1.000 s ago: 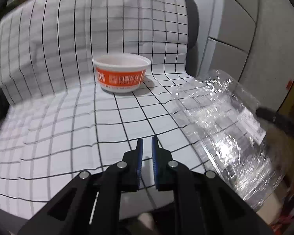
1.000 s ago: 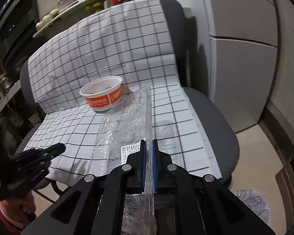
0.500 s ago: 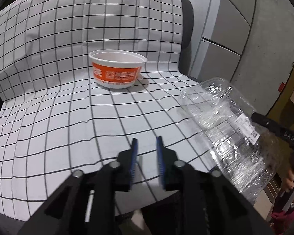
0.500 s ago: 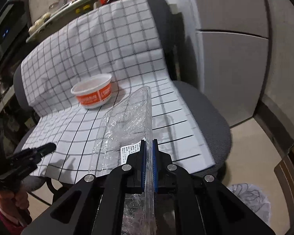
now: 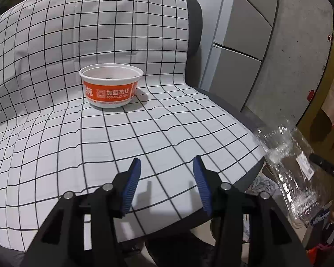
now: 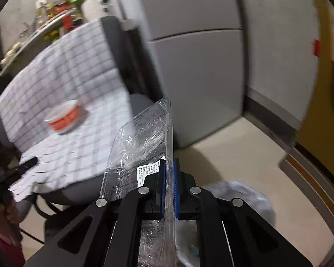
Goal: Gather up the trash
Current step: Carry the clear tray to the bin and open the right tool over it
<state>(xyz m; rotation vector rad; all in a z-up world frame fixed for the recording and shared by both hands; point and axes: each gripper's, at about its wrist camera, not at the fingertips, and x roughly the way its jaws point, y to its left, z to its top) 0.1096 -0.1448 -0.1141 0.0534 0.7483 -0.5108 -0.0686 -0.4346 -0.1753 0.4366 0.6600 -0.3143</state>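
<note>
An orange and white paper bowl (image 5: 111, 85) stands upright on the checked cloth (image 5: 144, 133) over the chair seat; it also shows blurred in the right wrist view (image 6: 63, 116). My left gripper (image 5: 167, 166) is open and empty, low over the seat's front part, well short of the bowl. My right gripper (image 6: 170, 171) is shut on a clear plastic tray (image 6: 144, 138) with a white label, held off the chair's right side above the floor. The tray also shows in the left wrist view (image 5: 289, 169).
A thin plastic trash bag (image 6: 240, 195) lies on the floor below my right gripper. Grey cabinets (image 5: 240, 44) stand right of the chair. A cluttered shelf (image 6: 44, 22) is behind the chair back.
My left gripper has opened wide and moved closer to the bowl. My right gripper has swung the clear tray right, off the seat and over the floor by the bag.
</note>
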